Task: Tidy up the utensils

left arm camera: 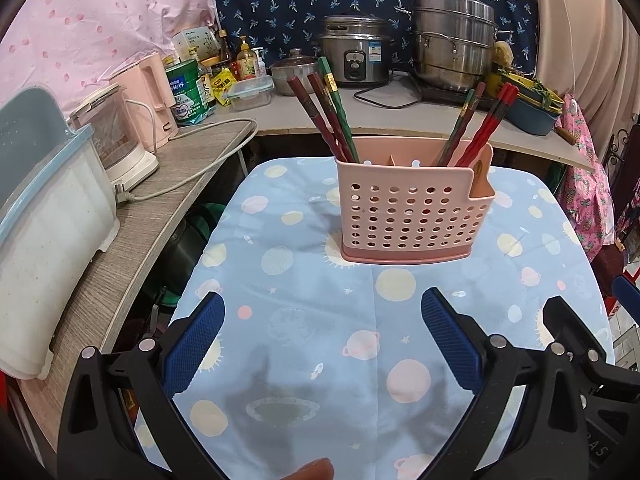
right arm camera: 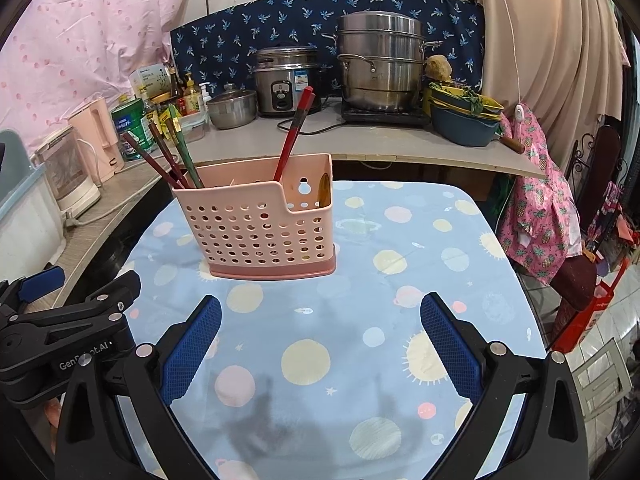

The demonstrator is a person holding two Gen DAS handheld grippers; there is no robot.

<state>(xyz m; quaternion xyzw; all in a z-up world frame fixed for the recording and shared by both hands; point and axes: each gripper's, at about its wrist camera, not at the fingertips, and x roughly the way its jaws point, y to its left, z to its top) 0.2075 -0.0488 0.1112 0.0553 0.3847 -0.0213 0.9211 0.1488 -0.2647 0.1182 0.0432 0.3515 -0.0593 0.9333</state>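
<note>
A pink perforated utensil holder [left arm camera: 412, 216] stands upright on the blue planet-print tablecloth [left arm camera: 320, 340]; it also shows in the right wrist view [right arm camera: 260, 232]. Dark red and green chopsticks [left arm camera: 328, 116] lean in its left compartment, also in the right wrist view [right arm camera: 168, 156]. Red and brown chopsticks [left arm camera: 480, 128] lean in the right one, and red ones show in the right wrist view [right arm camera: 294, 136]. A wooden utensil sits in the side slot [right arm camera: 325, 190]. My left gripper [left arm camera: 322, 312] is open and empty in front of the holder. My right gripper [right arm camera: 320, 314] is open and empty beside it.
A grey counter [left arm camera: 160, 208] on the left holds a white bin [left arm camera: 48, 240], a blender and a pink kettle [left arm camera: 148, 92]. The back counter holds a rice cooker [left arm camera: 356, 52], a steel steamer pot [left arm camera: 452, 40], jars and bowls [right arm camera: 464, 116]. Pink cloth hangs on the right [right arm camera: 536, 200].
</note>
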